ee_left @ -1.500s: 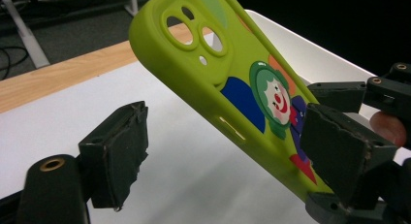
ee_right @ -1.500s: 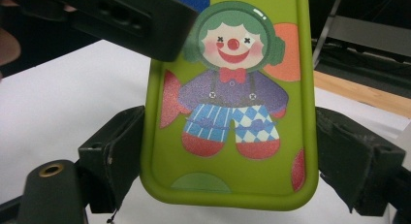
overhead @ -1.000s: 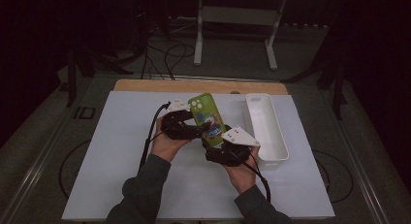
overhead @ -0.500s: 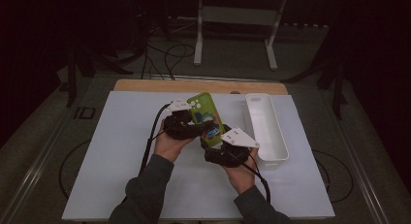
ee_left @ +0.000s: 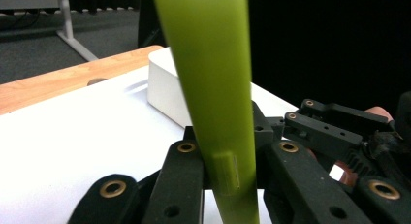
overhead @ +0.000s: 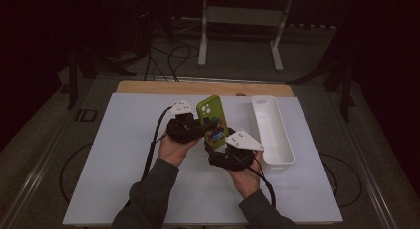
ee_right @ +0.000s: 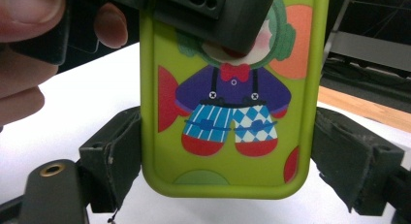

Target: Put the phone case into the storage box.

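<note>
A lime-green phone case (overhead: 212, 116) with a cartoon clown print (ee_right: 228, 98) is held upright above the white table sheet. My left gripper (overhead: 210, 125) comes in from the left and is shut across its front and back faces, so the case shows edge-on (ee_left: 213, 88) between the two jaws (ee_left: 228, 171). My right gripper (overhead: 218, 145) sits just below and to the right, shut on the case's lower end, with its pads (ee_right: 116, 153) pressed on the two long side edges. One left jaw covers the clown's face.
A long white tray (overhead: 257, 121) lies right of the hands, also seen behind the case (ee_left: 167, 90). A wooden board edge (overhead: 198, 87) runs along the sheet's far side. Cables trail from both grippers toward the person.
</note>
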Demonstrator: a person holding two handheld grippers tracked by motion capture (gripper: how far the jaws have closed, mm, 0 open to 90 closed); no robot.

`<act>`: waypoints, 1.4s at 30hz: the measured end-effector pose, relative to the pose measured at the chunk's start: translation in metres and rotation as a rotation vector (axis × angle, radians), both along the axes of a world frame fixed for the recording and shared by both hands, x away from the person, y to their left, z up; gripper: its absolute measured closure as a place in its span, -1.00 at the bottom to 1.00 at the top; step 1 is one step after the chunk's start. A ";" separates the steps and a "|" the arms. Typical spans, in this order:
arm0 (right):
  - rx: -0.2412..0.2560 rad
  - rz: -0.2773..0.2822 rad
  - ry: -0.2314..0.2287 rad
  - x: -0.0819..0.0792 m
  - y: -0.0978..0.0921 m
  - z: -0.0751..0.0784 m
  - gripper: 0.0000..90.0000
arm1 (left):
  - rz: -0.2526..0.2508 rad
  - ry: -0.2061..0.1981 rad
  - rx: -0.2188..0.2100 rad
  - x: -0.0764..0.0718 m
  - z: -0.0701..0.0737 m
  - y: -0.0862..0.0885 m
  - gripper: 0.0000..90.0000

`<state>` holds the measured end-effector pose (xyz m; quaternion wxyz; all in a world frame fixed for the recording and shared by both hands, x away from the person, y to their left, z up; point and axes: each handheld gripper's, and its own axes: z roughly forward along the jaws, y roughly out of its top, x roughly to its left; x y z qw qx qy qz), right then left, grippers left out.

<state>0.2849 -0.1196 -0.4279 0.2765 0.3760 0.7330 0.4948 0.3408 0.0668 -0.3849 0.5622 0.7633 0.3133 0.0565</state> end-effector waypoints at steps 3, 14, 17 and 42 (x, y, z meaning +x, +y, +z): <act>-0.004 0.000 0.001 0.000 0.000 0.000 -0.64 | -0.008 -0.002 0.002 -0.001 0.000 -0.001 0.87; -0.005 -0.006 -0.004 0.002 0.000 0.000 -0.66 | -0.019 -0.024 0.014 -0.004 0.003 -0.006 0.92; -0.007 0.006 -0.004 0.003 -0.001 0.000 -0.67 | -0.018 -0.023 0.015 -0.004 0.003 -0.006 0.93; -0.027 0.152 0.037 0.001 -0.015 0.006 -0.78 | -0.026 -0.062 0.045 -0.007 0.008 0.004 0.93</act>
